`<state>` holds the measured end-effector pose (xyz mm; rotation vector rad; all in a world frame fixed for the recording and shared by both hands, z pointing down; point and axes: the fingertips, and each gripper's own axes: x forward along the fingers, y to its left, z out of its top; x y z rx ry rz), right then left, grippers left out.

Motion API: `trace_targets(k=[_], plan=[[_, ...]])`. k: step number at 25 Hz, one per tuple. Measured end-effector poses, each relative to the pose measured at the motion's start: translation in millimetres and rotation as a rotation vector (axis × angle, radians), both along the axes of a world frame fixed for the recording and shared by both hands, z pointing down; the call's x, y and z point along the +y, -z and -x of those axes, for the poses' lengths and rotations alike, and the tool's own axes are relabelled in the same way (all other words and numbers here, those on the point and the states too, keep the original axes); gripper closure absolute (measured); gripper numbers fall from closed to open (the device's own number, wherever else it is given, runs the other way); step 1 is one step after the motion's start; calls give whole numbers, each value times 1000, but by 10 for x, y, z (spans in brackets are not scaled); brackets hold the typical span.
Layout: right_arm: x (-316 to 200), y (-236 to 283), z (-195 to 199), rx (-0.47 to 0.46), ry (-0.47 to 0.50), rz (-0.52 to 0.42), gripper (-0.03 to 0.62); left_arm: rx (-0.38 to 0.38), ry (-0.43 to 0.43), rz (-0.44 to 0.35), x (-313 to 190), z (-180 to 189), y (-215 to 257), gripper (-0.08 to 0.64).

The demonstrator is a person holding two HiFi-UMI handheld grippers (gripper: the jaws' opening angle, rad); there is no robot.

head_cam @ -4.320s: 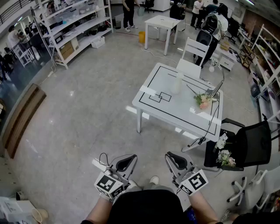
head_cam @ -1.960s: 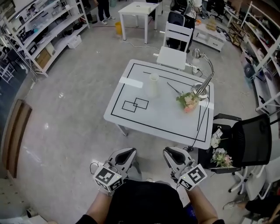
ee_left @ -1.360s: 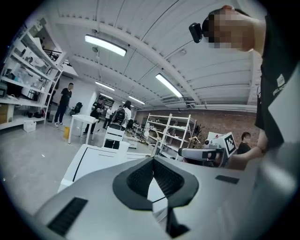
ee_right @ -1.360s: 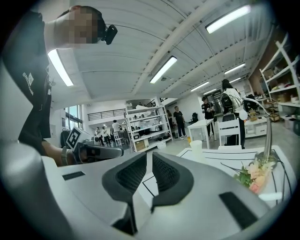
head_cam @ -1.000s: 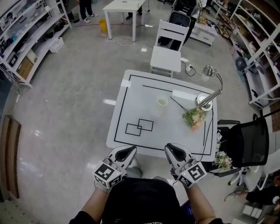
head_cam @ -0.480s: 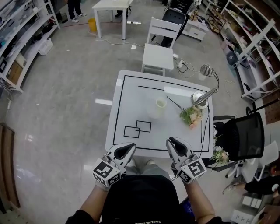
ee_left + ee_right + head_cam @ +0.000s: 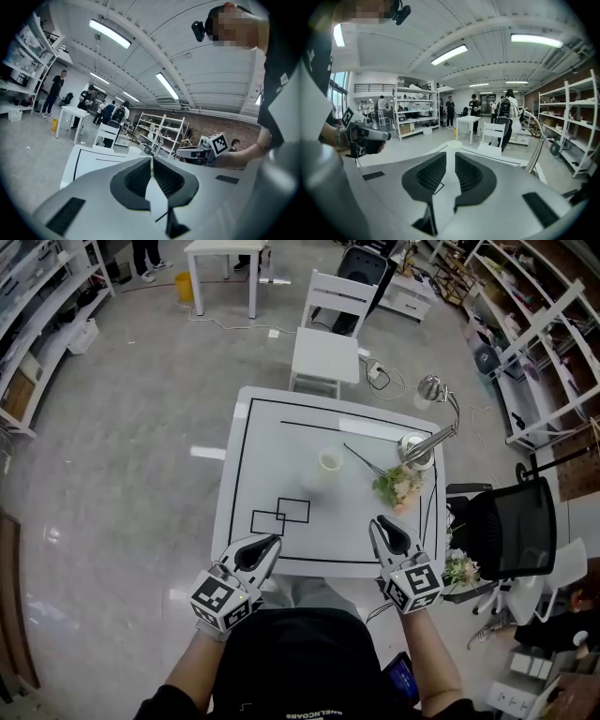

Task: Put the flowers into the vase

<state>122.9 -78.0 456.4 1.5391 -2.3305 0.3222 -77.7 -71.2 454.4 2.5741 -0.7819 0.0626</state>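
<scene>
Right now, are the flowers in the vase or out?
Out. The flowers lie flat on the table, to the right of the upright vase and apart from it.

I have walked right up to the table [image 7: 281,423]; once far across the floor, it now lies just below me; the left gripper [image 7: 273,541] has come over its near edge; the right gripper [image 7: 384,520] has pushed further in, nearer the flowers [image 7: 397,487].
</scene>
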Motion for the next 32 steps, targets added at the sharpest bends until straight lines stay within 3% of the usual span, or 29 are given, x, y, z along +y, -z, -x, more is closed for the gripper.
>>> trace_targets(k=[7,19,26,32], plan=[[-325,-167,-568,97,-20,83,526,-4,25,5,-271,-210,-50,552],[-763,-677,-1232,324,82,245,381,-32,42,23,-688,-692,-290,548],[-900,-1207,-1488,499,191,366,324,-89,37,24,-947,-935,-496,480],[-1006,-1567,-1703,514,216,465,305,-124,40,24,-1097,-1144,-625,420]])
